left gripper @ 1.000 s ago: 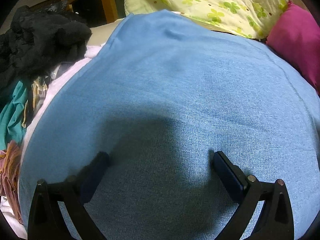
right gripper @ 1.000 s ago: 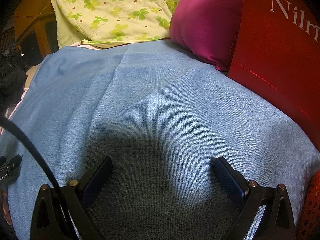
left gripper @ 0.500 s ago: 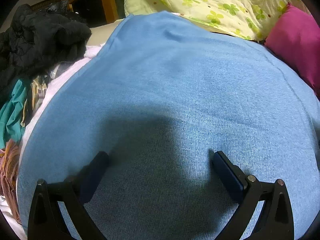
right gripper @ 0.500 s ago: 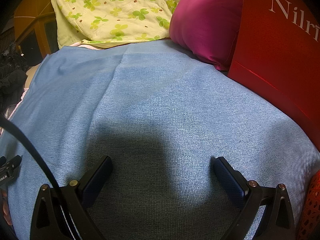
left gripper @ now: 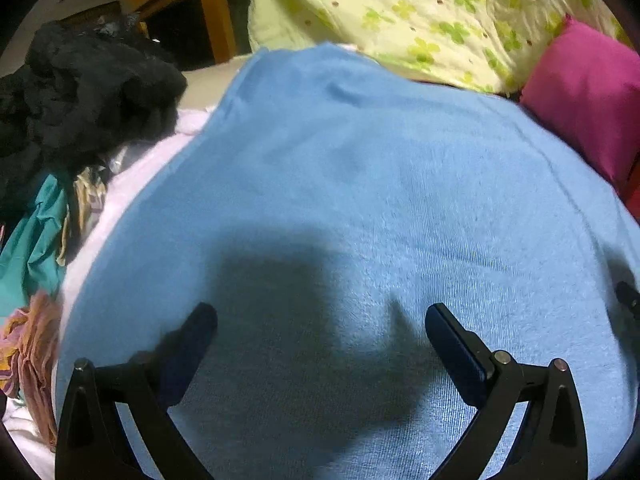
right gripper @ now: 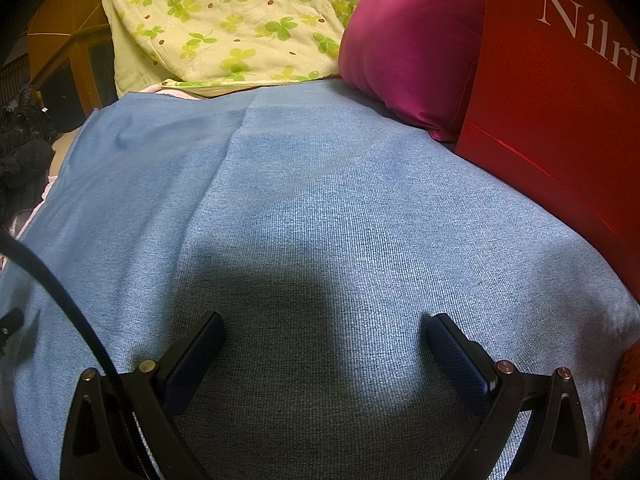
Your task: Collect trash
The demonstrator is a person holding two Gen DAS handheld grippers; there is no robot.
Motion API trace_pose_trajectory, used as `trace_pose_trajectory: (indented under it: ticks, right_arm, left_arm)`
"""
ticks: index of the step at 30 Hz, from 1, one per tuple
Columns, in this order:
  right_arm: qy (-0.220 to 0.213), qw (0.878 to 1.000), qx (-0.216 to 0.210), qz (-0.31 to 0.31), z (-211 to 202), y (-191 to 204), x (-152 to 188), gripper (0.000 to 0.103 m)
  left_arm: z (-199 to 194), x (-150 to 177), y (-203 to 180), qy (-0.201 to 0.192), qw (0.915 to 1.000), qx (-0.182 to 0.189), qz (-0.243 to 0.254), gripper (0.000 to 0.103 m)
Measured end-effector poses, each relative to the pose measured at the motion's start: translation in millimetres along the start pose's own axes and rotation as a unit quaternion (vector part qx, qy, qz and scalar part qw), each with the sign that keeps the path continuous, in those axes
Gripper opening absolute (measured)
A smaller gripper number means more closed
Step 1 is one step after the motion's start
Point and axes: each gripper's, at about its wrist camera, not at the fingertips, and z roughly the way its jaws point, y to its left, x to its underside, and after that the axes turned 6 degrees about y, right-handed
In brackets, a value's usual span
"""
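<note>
No piece of trash shows in either view. A blue cloth (left gripper: 360, 184) (right gripper: 320, 208) lies spread flat over a bed and fills both views. My left gripper (left gripper: 320, 324) hovers low over its near part, open, with nothing between the fingers. My right gripper (right gripper: 324, 332) hangs over the same cloth, also open and empty. A red bag with white lettering (right gripper: 560, 80) stands upright at the cloth's right edge, and a red perforated basket edge (right gripper: 620, 420) shows at the lower right.
A green clover-print quilt (left gripper: 420, 12) (right gripper: 224, 24) and a magenta pillow (left gripper: 588, 96) (right gripper: 408, 44) lie at the far end. Black clothes (left gripper: 88, 92), a teal garment (left gripper: 32, 248) and pinkish cloth (left gripper: 32, 352) are piled left. A wooden furniture frame (left gripper: 208, 12) stands behind. A black cable (right gripper: 56, 288) crosses the right wrist view.
The left gripper has shifted slightly to the left and its view is blurred by motion; a bit of the right gripper now shows at its right edge. The right gripper has not moved.
</note>
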Motion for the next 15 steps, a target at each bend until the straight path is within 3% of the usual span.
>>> trace_pose_trajectory:
  ticks: [4,15]
  right_arm:
    - [0.000,1.000,0.000,0.000,0.0,-0.2,0.0,0.103]
    - [0.000,1.000,0.000,0.000,0.1,-0.1,-0.1,0.103]
  left_arm:
    - [0.9,-4.5,5.2,0.004,0.9999,0.011,-0.012,0.103]
    - [-7.8,0.7,8.7,-0.007,0.9999,-0.005,-0.006,0.103]
